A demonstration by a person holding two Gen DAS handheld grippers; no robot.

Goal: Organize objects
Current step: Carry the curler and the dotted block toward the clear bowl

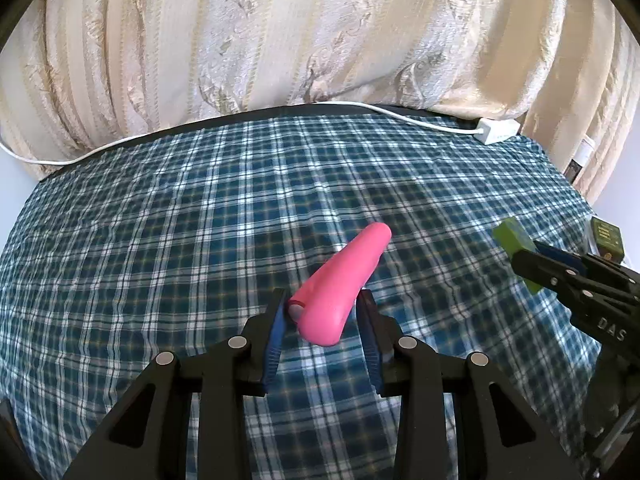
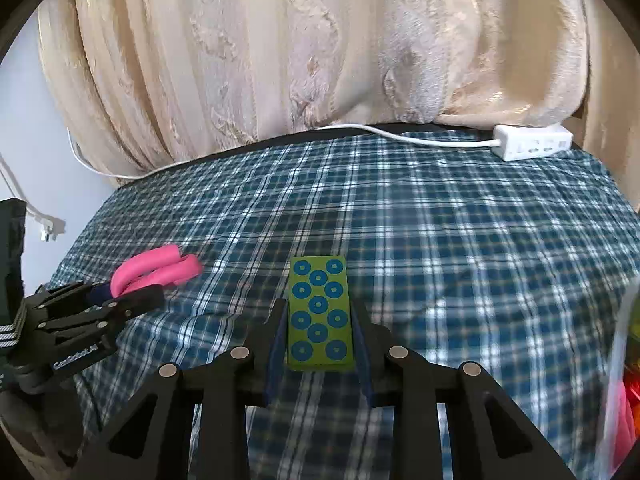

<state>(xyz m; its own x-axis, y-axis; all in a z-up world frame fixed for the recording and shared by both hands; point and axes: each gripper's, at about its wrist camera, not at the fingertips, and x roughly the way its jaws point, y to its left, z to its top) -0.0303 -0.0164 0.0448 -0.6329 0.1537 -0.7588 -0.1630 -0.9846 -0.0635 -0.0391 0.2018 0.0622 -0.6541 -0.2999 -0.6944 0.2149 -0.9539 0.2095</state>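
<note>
- Left gripper (image 1: 322, 312) fingers straddle pink grip tool (image 1: 340, 284) above checked cloth (image 1: 160, 220); gap on right side, hold unclear.
- Right gripper (image 2: 320, 320) closed on green block (image 2: 320, 312) (blue dots up), lifted.
- Keep both level, squeeze steady, set down near clear bin (image 2: 616, 380).

Cloth (image 2: 460, 260) ahead of both grippers lies open back to the curtain (image 2: 280, 60). Obstacles: power strip (image 2: 532, 142) and cable (image 2: 420, 138) along the far edge, right side; dark box (image 1: 608, 240) at the right edge; left gripper (image 2: 102, 300) and right gripper (image 1: 532, 264) flank each other, well apart.
</note>
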